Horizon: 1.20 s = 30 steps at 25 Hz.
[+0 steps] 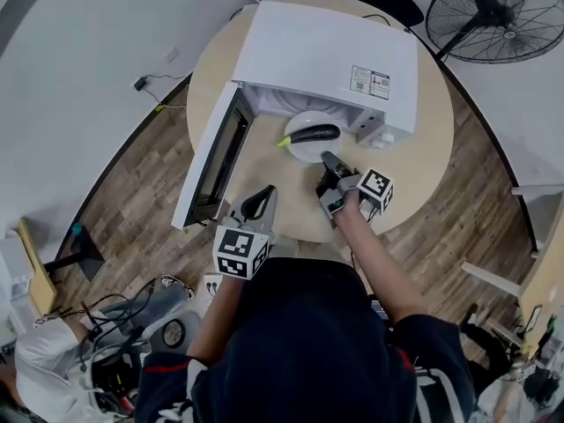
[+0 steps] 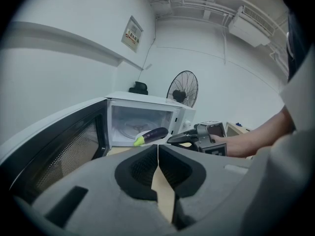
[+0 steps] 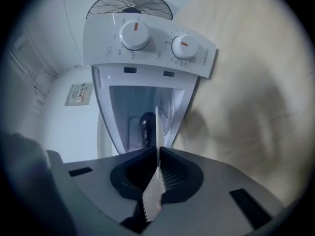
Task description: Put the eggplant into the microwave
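Observation:
A dark purple eggplant with a green stem lies on a white plate at the mouth of the white microwave. The microwave's door stands open to the left. My right gripper is shut on the plate's near rim. In the right gripper view the thin plate edge stands between the jaws of the right gripper, with the eggplant beyond. My left gripper hovers near the table's front edge, shut and empty. The left gripper view shows the eggplant in front of the cavity.
The microwave sits on a round wooden table. Its two knobs are on the right of the cavity. A standing fan is behind the table at the right. Cables and gear lie on the floor at the lower left.

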### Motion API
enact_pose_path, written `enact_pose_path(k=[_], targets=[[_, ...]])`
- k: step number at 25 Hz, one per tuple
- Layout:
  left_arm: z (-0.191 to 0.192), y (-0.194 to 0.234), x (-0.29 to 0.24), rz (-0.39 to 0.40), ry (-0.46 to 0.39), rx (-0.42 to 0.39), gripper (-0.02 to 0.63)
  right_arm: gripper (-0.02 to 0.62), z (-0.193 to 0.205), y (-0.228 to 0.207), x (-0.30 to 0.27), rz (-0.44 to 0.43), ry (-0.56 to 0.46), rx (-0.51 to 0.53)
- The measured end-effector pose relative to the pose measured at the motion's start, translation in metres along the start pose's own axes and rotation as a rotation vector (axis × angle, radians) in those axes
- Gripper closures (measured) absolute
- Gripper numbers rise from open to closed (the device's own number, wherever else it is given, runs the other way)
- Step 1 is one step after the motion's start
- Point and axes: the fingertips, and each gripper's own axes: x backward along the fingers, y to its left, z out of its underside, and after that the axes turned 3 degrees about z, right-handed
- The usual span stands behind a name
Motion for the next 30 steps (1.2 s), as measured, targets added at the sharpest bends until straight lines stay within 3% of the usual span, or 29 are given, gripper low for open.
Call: enact_pose_path(k=[30], targets=[[0.008,0.024,-0.025,0.002,0.069,0.0,0.586,0.572,-0.037,-0.023,-0.07,0.055,-0.099,-0.07]])
